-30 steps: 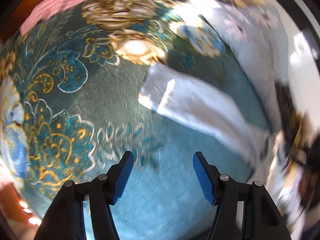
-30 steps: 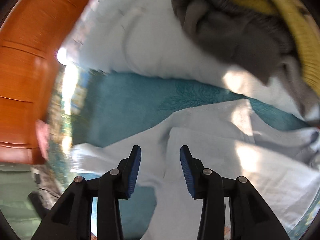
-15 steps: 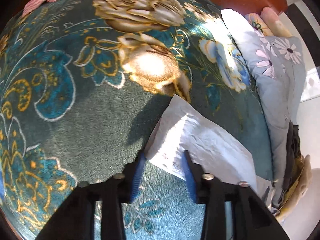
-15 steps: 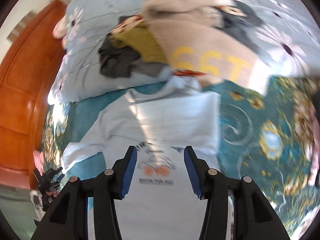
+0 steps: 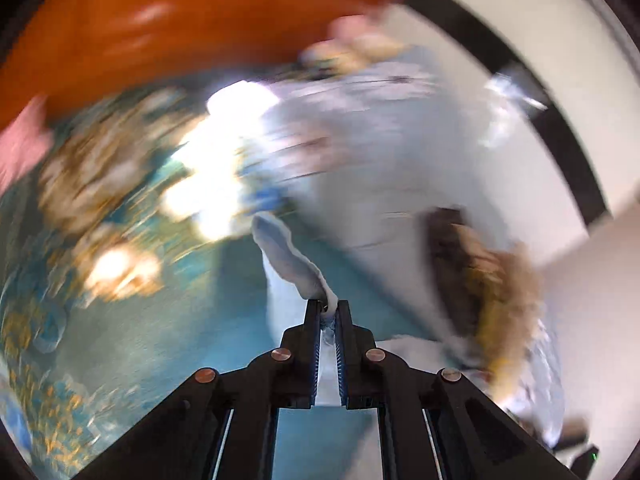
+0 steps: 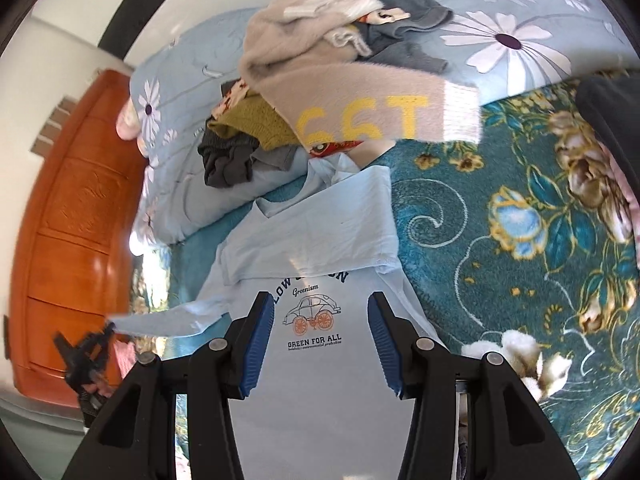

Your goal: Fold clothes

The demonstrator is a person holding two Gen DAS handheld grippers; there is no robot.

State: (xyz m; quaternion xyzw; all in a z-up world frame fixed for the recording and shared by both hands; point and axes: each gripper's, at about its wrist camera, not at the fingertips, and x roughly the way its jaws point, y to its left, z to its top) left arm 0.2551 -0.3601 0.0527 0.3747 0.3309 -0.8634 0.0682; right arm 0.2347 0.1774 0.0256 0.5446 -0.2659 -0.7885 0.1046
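One pale blue T-shirt [image 6: 320, 240], spread flat on the teal flowered blanket [image 6: 500, 240] at centre frame in the right wrist view, one sleeve already folded across the chest above the car print. One heap of unfolded clothes [image 6: 320, 92] at the top, on a flowered quilt [image 6: 520, 32]. Two grippers. Left gripper [image 5: 329, 312], low centre of its blurred view, just closed and now clamped on the edge of the shirt's other sleeve [image 5: 288, 256]; half a second ago open around that edge as it lay flat, now lifted clear of the blanket. Right gripper [image 6: 322, 336], lower centre, fingers apart over the printed chest, nothing between them, slightly wider than a second ago. No containers visible.
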